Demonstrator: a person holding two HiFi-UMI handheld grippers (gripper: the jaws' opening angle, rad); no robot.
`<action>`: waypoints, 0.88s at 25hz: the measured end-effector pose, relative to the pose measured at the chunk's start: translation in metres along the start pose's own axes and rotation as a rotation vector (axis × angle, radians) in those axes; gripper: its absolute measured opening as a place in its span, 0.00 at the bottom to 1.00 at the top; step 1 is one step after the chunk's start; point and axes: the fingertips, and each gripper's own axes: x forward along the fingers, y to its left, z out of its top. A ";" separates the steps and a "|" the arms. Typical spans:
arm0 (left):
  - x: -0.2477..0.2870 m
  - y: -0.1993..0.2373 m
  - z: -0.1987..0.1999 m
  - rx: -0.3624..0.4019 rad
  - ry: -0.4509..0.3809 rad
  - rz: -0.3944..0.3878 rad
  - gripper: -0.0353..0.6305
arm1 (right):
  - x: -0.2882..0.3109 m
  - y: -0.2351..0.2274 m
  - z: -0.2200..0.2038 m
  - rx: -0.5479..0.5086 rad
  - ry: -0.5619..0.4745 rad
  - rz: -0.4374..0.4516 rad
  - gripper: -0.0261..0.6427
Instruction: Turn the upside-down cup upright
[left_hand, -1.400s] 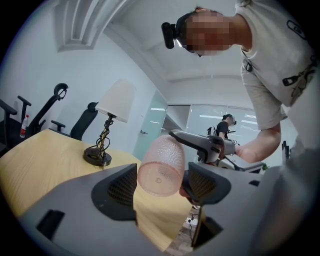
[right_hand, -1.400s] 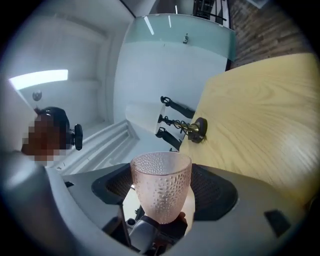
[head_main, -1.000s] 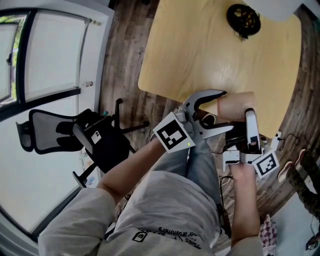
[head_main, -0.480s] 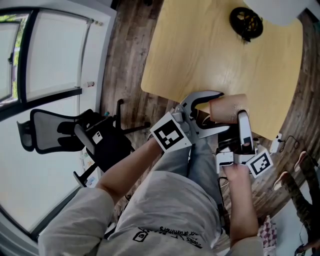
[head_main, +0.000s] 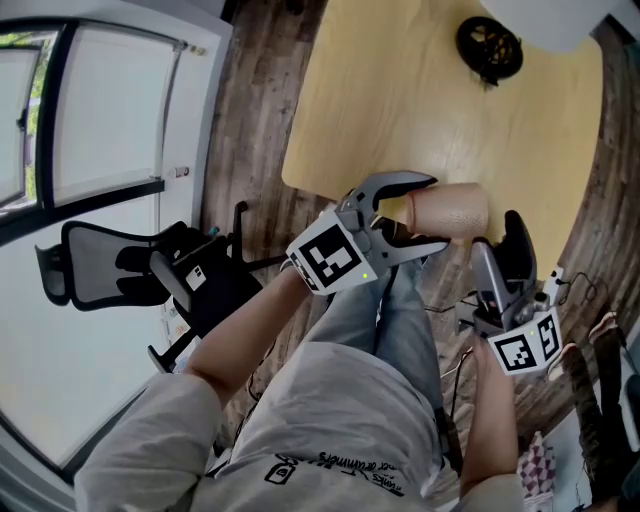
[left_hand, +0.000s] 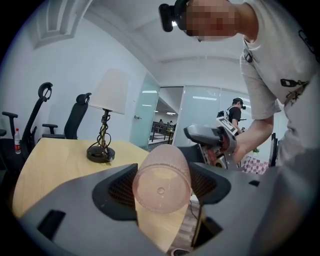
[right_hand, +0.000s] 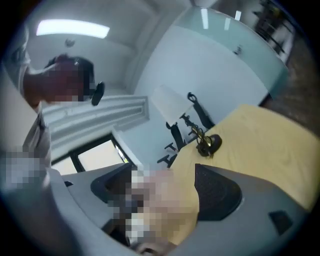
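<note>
A translucent pink cup (head_main: 450, 210) lies on its side in the air over the near edge of the wooden table (head_main: 400, 90). My left gripper (head_main: 435, 212) is shut on it, one jaw on each side. In the left gripper view the cup's base (left_hand: 161, 185) faces the camera between the pads of the left gripper (left_hand: 162, 192). My right gripper (head_main: 502, 250) hangs below and right of the cup, apart from it, jaws spread. In the right gripper view the space between the jaws of the right gripper (right_hand: 165, 195) is partly covered by a mosaic patch.
A black lamp base (head_main: 488, 42) stands at the table's far side, with its white shade (left_hand: 110, 91) in the left gripper view. A black office chair (head_main: 150, 270) stands on the wood floor at the left. The person's lap fills the lower middle.
The right gripper, which stood against the cup's right end, has pulled away down and to the right. The left gripper keeps the cup and has shifted slightly up.
</note>
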 end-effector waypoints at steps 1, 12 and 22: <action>0.000 0.003 -0.003 0.002 0.031 0.004 0.53 | -0.001 0.005 -0.001 -0.133 0.045 0.001 0.59; 0.010 0.015 -0.007 0.007 0.362 0.011 0.53 | 0.003 0.013 -0.057 -1.146 0.521 -0.025 0.59; 0.025 -0.009 -0.006 0.027 0.459 -0.037 0.53 | 0.020 -0.002 -0.072 -1.381 0.568 -0.088 0.60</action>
